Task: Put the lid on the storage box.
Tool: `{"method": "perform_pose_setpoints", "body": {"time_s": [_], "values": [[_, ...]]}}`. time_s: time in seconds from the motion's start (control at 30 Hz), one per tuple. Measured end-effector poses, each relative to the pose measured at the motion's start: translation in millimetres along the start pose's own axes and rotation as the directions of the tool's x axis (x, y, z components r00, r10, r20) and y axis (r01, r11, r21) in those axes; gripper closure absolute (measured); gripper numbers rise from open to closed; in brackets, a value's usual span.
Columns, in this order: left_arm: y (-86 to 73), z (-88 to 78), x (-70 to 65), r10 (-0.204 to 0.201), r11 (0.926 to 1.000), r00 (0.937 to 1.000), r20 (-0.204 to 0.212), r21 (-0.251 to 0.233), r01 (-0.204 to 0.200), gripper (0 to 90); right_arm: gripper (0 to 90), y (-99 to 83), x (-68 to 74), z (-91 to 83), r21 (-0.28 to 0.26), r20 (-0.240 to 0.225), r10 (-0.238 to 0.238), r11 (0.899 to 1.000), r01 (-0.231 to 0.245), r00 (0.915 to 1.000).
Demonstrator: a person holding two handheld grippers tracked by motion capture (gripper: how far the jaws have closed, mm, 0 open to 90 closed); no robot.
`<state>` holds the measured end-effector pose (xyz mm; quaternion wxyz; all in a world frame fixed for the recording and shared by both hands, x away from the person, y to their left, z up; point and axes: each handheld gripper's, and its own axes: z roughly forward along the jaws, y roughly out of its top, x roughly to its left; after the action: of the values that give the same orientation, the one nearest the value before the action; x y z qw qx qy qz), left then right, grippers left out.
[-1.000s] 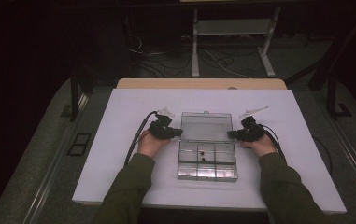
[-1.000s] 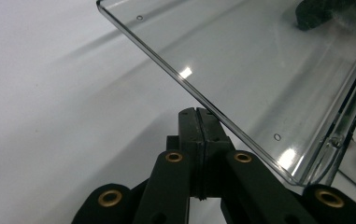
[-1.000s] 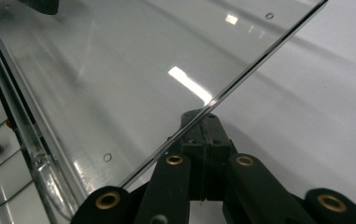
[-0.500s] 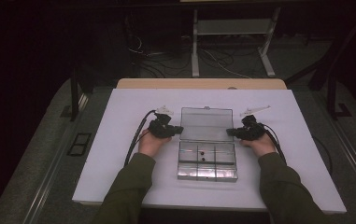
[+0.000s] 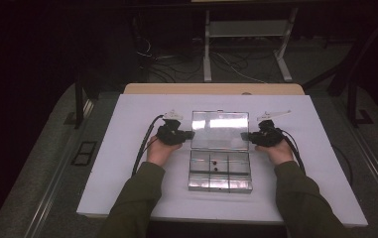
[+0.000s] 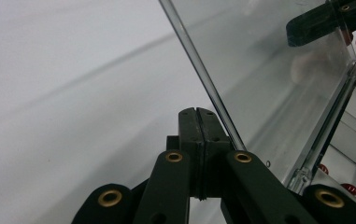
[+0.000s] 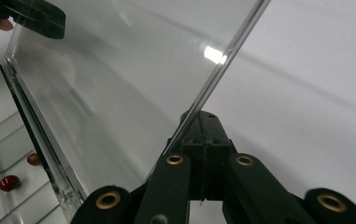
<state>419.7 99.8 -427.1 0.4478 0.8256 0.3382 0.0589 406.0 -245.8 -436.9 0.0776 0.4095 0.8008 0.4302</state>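
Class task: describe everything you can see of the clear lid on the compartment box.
The lid is a clear, glossy, plastic-looking rectangular panel, hinged along the back of the compartment box and swung open. The shut left gripper sits at its left edge, the shut right gripper at its right edge, one on each side.

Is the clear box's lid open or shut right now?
Open: the lid is swung back from the compartment tray, and two small red pieces lie uncovered inside.
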Motion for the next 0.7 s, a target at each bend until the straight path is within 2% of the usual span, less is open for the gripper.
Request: {"method": "perform_pose_setpoints", "body": {"time_s": [0.33, 0.7], "values": [[5.4, -6.6, -3.7, 0.012, 0.9993, 0.9999, 0.005, -0.034, -0.012, 88.9, 89.0, 6.2, 2.9, -9.7, -0.063, -0.010, -0.003, 0.998, 0.003, 0.9999], [6.9, -10.4, -6.6, 0.017, 0.9987, 0.9998, 0.013, -0.049, -0.016, 88.7, 89.1, 11.4, 7.0, -17.7, -0.110, -0.009, -0.009, 0.994, 0.007, 0.9999]]}}
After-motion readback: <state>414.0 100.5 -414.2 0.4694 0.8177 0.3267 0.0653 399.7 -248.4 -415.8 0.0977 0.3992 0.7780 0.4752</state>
